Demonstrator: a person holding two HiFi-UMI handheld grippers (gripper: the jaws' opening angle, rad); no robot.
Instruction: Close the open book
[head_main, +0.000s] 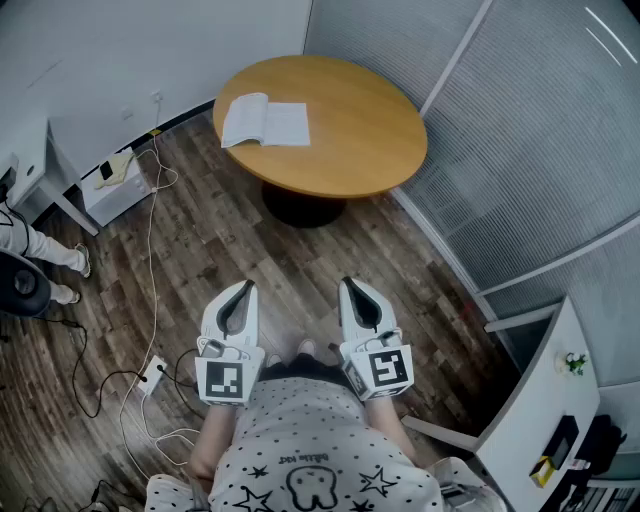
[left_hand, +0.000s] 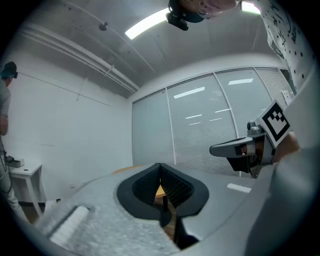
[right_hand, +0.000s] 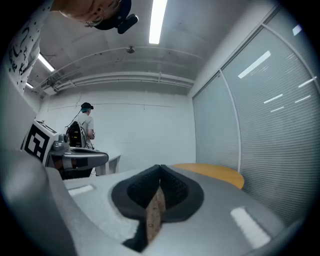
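An open white book (head_main: 265, 122) lies flat on the left part of a round wooden table (head_main: 360, 150) far ahead of me. My left gripper (head_main: 241, 288) and right gripper (head_main: 353, 286) are held side by side close to my body, over the wood floor, both pointing toward the table and well short of it. Both are shut with nothing between their jaws. In the left gripper view the left gripper (left_hand: 160, 167) has its pads together; the right gripper (right_hand: 160, 170) looks the same in its own view, with the table edge (right_hand: 215, 172) beyond it.
White cables (head_main: 150, 300) and a power strip (head_main: 152, 372) trail over the floor at left. A white cabinet (head_main: 115, 185) stands against the left wall, near a person's legs (head_main: 45, 250). Glass partitions (head_main: 520, 150) run along the right. A white desk (head_main: 545, 410) is at lower right.
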